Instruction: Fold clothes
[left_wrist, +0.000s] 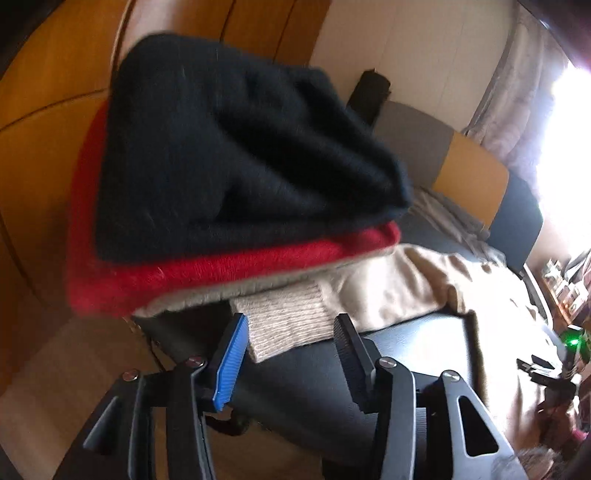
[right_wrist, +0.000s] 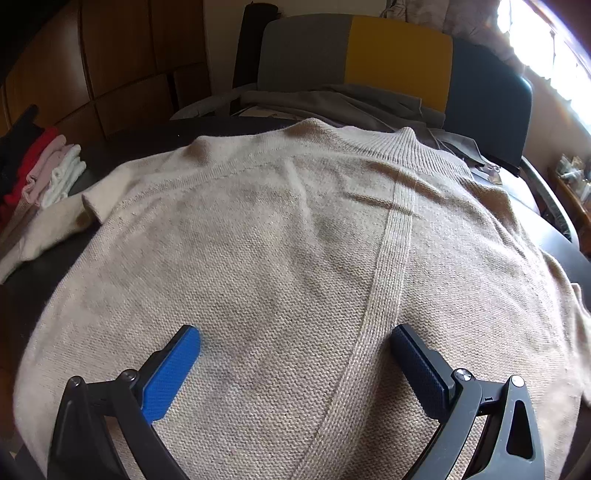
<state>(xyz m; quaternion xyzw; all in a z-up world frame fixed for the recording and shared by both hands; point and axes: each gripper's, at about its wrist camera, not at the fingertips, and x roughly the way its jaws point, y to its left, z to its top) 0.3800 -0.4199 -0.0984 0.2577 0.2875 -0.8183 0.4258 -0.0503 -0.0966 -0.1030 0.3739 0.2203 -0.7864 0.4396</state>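
A beige knit sweater (right_wrist: 280, 229) lies spread flat on the dark table (right_wrist: 44, 266), with a ribbed band running down it. My right gripper (right_wrist: 295, 332) hovers open just over its near part, nothing between the fingers. One sleeve stretches left; its ribbed cuff (left_wrist: 288, 325) lies just beyond and between the tips of my left gripper (left_wrist: 291, 321), which stands open, the pads not pressing on it. Right behind the cuff is a stack of folded clothes with a black one (left_wrist: 229, 147) on top, a red one (left_wrist: 221, 269) under it and a beige layer below.
The same stack (right_wrist: 40, 170) shows at the table's left edge, with pink and white pieces in it. A grey garment (right_wrist: 332, 103) lies behind the sweater. A chair with a grey, yellow and dark back (right_wrist: 399, 51) stands beyond. Wooden cupboards (right_wrist: 122, 62) fill the left; bright window right.
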